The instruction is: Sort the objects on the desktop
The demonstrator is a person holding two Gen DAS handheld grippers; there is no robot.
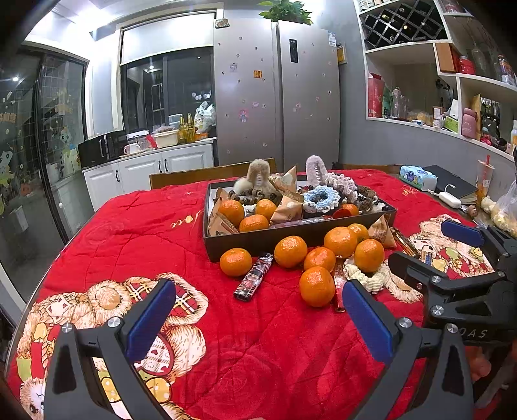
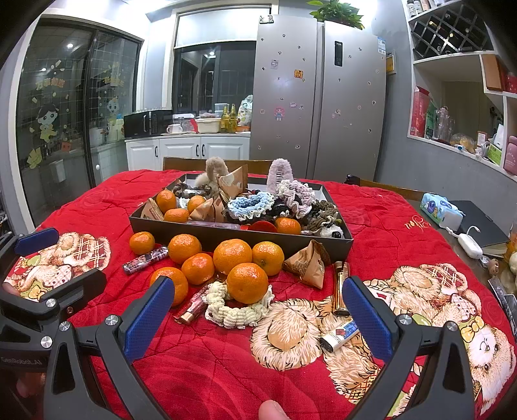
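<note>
**Kitchen backdrop behind the red-covered surface**

A tall silver two-door refrigerator [image 2: 318,97] dotted with small stickers stands against the far wall, with a leafy green potted plant [image 2: 337,13] on top. To its left, white base cabinets with dark handles [image 2: 187,150] carry a black microwave oven [image 2: 147,122], a white mug [image 2: 174,128], a cream plastic tub [image 2: 208,125] and two amber glass bottles [image 2: 228,119]. Dark glass sliding doors with cartoon decals [image 2: 58,122] fill the left side. On the right, white wall shelving [image 1: 452,77] holds a diamond-grid wine rack [image 1: 404,22], red boxes and jars. A brown wooden chair back [image 1: 210,173] rises behind the surface.
</note>
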